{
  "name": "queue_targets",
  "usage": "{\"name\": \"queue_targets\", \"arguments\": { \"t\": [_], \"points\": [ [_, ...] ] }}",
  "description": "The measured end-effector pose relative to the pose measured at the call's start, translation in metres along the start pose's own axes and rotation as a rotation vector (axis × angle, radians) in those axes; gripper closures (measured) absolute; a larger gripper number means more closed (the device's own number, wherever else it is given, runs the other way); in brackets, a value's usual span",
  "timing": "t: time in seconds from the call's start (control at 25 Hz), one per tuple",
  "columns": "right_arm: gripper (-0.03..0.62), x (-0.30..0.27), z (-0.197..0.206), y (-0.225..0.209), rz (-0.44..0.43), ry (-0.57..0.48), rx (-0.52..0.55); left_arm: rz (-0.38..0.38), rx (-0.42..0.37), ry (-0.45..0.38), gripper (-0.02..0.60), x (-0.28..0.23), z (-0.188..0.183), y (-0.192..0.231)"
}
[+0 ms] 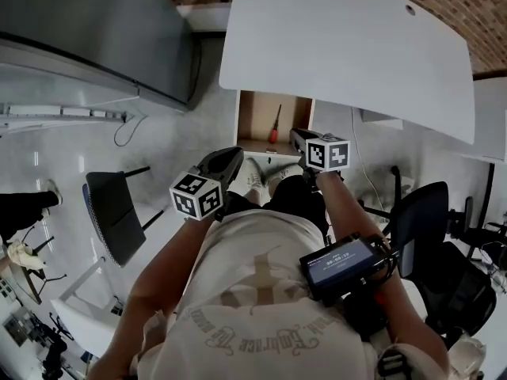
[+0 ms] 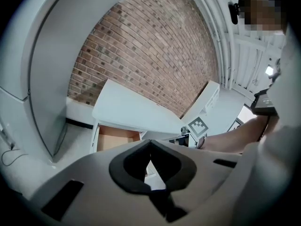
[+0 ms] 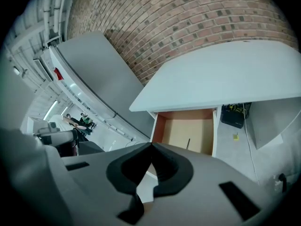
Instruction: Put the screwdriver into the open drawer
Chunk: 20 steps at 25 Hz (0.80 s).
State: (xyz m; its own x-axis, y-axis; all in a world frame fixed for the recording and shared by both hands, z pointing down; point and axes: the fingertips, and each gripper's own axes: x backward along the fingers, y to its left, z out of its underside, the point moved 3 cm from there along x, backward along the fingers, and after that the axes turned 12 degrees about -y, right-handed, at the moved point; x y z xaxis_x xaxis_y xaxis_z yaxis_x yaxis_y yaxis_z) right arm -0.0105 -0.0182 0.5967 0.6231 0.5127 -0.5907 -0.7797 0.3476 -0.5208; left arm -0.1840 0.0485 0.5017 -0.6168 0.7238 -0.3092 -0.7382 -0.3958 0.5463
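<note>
Nearest in: left gripper with black-and-white marker cube, pads closed tip to tip, nothing between them, held over the lap and clear of the furniture. Just beyond, right gripper with matching cube, also pinched together and empty, angled down toward the drawer front. Next out: open light-wood drawer with white sides, pulled out from under the white desk top. Inside it, on the floor and roughly mid-width: red-handled screwdriver with thin dark shaft, lying front to back, apart from both tongs. Reads as task done, judging by that placement. Furthest back: red brick wall. Possible trouble from here, as a guess: clipping the drawer front with either closed gripper while this near — enough of a jolt to roll the tool sideways. Also shoving the drawer shut hard — likely to send it sliding into the back wall. Nothing held, so no drop risk.
</note>
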Motion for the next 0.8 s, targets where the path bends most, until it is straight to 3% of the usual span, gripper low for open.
{"name": "queue_targets", "arguments": {
  "t": [0.32,0.8],
  "points": [
    [0.571,0.032,-0.033,0.009,-0.030,-0.109,-0.043,0.004,-0.032,-0.035,0.561,-0.010,-0.030,-0.003],
    [0.571,0.077,-0.066,0.030,-0.064,-0.248,0.013,0.069,-0.105,-0.093,0.561,-0.014,-0.064,-0.017]
  ]
}}
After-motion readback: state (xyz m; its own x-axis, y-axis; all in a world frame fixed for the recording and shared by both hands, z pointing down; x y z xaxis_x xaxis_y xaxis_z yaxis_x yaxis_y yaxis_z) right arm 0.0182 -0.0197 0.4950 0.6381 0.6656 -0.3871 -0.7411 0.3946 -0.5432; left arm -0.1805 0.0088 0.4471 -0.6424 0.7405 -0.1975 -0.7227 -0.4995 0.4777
